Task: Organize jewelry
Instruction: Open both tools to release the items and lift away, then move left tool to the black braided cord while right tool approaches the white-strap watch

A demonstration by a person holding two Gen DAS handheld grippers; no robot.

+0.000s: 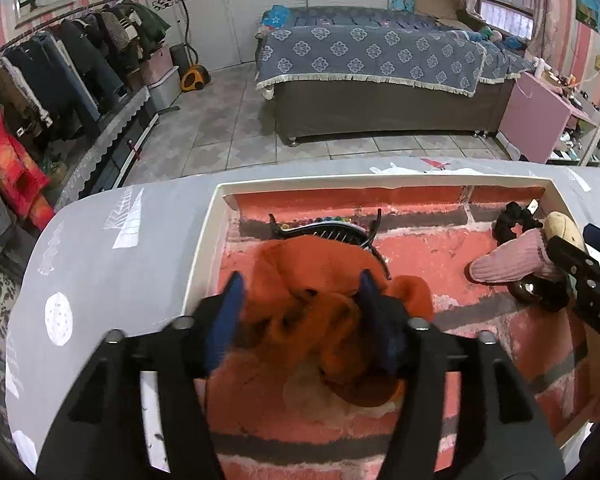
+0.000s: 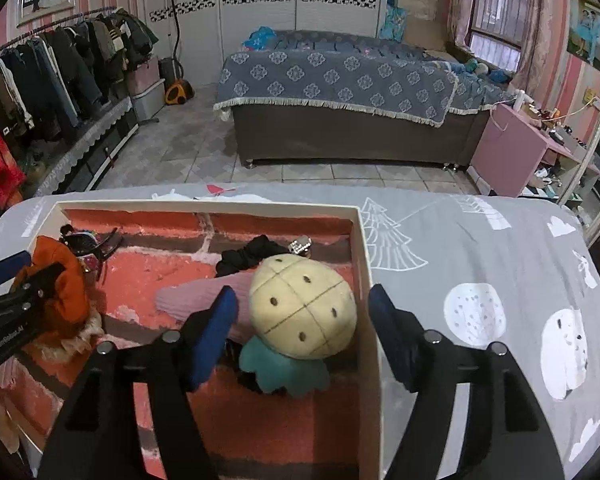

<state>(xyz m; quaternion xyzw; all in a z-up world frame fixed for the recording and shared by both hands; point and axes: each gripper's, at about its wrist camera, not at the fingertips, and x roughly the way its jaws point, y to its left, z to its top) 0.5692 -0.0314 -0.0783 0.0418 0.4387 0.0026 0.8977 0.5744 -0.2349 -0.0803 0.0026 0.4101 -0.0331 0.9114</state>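
A white-rimmed box [image 1: 204,240] lined with red brick-pattern cloth sits on the grey table. An orange scrunchie [image 1: 320,300] lies at its left end, and my left gripper [image 1: 300,292] stands open around it. A black claw clip [image 1: 332,234] lies just behind the scrunchie. At the right end a plush pineapple [image 2: 302,306], a pink knit piece [image 2: 204,296] and a black scrunchie [image 2: 244,258] lie together. My right gripper [image 2: 304,308] is open, its fingers on either side of the pineapple and the box wall [image 2: 366,280].
The grey tablecloth [image 2: 480,260] with white prints extends to the right of the box. The table's far edge drops to the tiled floor. A bed, a clothes rack and a pink cabinet stand beyond.
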